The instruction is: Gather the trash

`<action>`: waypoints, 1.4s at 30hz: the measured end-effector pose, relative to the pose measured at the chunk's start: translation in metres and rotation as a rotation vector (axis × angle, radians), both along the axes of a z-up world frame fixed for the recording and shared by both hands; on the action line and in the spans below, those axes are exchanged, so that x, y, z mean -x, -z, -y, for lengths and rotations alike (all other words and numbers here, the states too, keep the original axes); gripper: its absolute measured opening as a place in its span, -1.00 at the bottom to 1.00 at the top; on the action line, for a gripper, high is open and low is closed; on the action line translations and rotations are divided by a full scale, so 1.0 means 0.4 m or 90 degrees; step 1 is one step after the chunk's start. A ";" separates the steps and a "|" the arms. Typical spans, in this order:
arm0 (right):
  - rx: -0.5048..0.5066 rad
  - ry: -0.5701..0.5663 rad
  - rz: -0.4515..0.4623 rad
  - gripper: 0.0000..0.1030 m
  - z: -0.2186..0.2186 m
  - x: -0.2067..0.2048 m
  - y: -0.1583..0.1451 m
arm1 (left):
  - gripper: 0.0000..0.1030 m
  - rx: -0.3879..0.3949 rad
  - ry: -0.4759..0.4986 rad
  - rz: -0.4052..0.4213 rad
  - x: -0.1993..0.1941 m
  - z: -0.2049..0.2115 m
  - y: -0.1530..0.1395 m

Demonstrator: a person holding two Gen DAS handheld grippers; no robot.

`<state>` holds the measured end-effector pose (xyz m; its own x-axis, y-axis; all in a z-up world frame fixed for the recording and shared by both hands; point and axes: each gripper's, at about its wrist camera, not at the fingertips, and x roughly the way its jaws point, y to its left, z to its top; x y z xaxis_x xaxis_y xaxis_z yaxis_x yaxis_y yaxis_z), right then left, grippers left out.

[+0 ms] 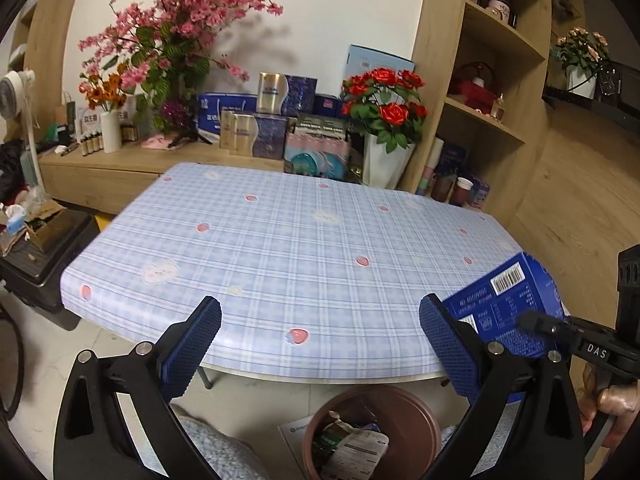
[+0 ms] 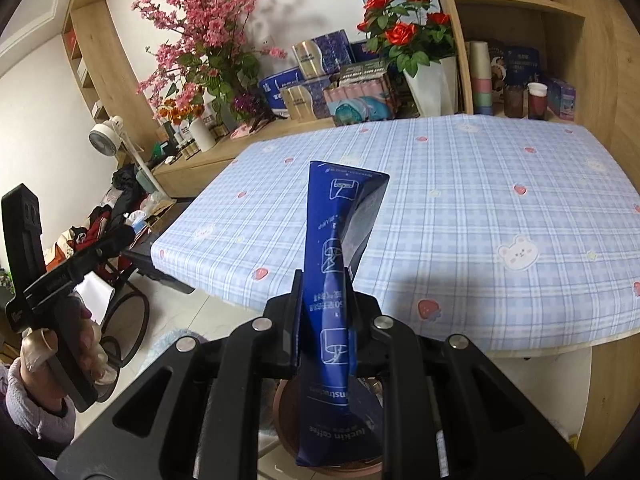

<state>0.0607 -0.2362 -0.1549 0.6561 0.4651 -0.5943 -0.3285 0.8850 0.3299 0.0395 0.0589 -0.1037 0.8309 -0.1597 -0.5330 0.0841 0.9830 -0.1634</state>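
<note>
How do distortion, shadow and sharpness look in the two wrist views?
Left wrist: fisheye bows the table edge; dark vignette corners; open left tongs sharp. Right wrist: same bowing; the blue carton casts a soft shadow on the cloth; the near carton end looks slightly soft.

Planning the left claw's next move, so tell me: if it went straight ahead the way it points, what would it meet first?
Probably the checked tablecloth on the table; nothing stands between the open left claw and it, though depth is hard to judge.

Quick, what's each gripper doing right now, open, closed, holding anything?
Left gripper: open, nothing between its fingers.
Right gripper: shut on the blue coffee box, above the brown trash bin.
</note>
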 end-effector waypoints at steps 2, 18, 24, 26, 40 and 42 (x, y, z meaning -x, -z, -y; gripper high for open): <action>-0.002 -0.012 -0.024 -0.62 -0.010 0.000 0.012 | 0.88 0.004 -0.005 0.003 0.010 -0.010 -0.002; 0.023 -0.071 -0.152 -0.42 -0.102 0.002 0.165 | 0.88 0.022 -0.028 -0.012 0.030 -0.055 0.023; 0.031 -0.061 -0.128 0.14 -0.108 0.000 0.153 | 0.88 0.016 -0.005 -0.021 0.019 -0.036 0.024; 0.047 -0.041 -0.096 0.48 -0.100 0.005 0.131 | 0.88 0.004 0.001 -0.017 0.021 -0.026 0.019; 0.124 0.092 0.114 0.89 0.011 0.043 -0.131 | 0.88 -0.078 0.023 0.062 0.048 0.063 -0.110; 0.125 0.105 0.136 0.89 0.029 0.059 -0.162 | 0.88 -0.085 0.026 0.077 0.056 0.075 -0.137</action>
